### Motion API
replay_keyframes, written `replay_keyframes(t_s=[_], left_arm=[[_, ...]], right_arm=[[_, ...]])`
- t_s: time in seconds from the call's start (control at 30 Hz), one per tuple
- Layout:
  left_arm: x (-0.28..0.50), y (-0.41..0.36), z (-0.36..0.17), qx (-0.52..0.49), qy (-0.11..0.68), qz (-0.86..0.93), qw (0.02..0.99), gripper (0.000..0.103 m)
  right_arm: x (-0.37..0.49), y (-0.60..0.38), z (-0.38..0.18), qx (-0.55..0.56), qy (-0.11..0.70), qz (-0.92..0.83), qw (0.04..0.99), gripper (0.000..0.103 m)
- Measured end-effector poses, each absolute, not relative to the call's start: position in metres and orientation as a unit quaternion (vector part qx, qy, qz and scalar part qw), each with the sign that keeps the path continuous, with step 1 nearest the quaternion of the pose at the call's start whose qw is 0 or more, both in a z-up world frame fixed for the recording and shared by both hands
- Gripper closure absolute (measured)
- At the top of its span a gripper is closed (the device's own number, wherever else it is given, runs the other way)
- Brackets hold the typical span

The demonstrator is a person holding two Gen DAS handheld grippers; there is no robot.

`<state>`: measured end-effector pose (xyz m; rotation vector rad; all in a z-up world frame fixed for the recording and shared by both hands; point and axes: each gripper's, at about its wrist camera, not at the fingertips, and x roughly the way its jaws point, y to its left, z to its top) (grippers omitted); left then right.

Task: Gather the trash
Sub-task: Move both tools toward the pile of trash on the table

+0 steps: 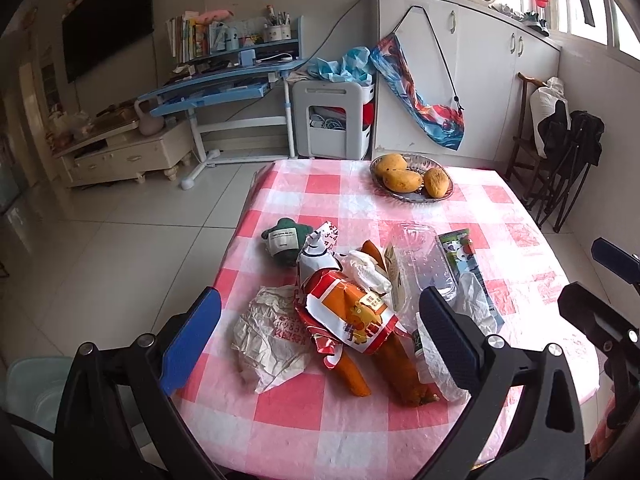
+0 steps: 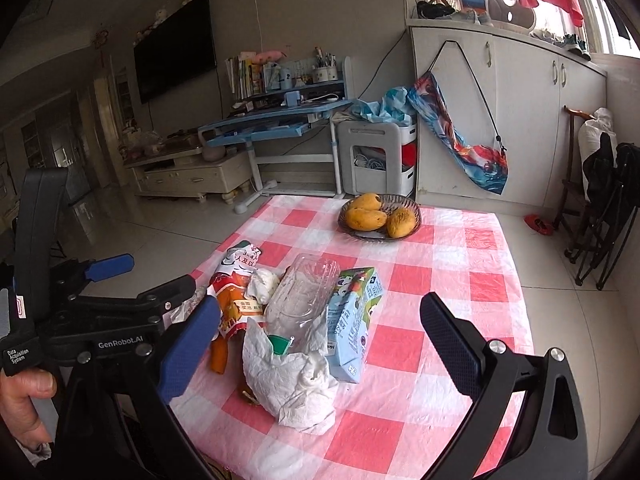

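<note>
A heap of trash lies on the pink checked tablecloth (image 1: 400,420): an orange and white snack bag (image 1: 352,312), a crumpled white wrapper (image 1: 268,340), carrots (image 1: 394,364), a clear plastic bottle (image 1: 424,256) and a milk carton (image 1: 464,256). My left gripper (image 1: 316,344) hovers open above the snack bag and wrapper, holding nothing. In the right wrist view the bottle (image 2: 300,296), the light-blue carton (image 2: 352,320) and a crumpled white tissue (image 2: 292,384) lie ahead. My right gripper (image 2: 320,348) is open over them, empty.
A bowl of mangoes (image 1: 412,178) stands at the table's far side. A green tape roll (image 1: 284,240) lies by the left edge. A pale bin (image 1: 32,392) sits low left. Folded chairs (image 2: 604,208) stand right. A hand (image 2: 24,400) holds the left gripper.
</note>
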<state>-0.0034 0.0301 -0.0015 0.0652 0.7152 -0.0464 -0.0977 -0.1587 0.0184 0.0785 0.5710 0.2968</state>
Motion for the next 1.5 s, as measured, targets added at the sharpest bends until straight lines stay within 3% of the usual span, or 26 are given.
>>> replay_keyframes(t_s=[1.5], left_arm=[[0.001,0.03,-0.013,0.036,0.359,-0.019,0.933,0.007]], right_arm=[[-0.094,-0.154,0.018,0.04,0.3,0.161,0.939,0.007]])
